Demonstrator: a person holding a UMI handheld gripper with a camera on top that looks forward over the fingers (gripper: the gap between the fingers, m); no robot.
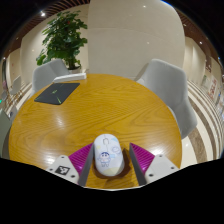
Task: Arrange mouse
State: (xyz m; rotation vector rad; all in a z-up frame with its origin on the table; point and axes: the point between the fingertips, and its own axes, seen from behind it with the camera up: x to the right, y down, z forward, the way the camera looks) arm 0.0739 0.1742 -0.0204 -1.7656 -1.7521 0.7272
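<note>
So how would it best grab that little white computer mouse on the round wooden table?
Squeeze the white computer mouse across its two long sides, coming straight on from its near end. It lies lengthwise between the open gripper fingers, its narrow width fitting the gap, flat on the round wooden table.

The tongs (108, 160) are standing open around a white mouse (108, 155) lying on the round wooden table (100, 110); beyond it a dark laptop (57, 93) is resting.
</note>
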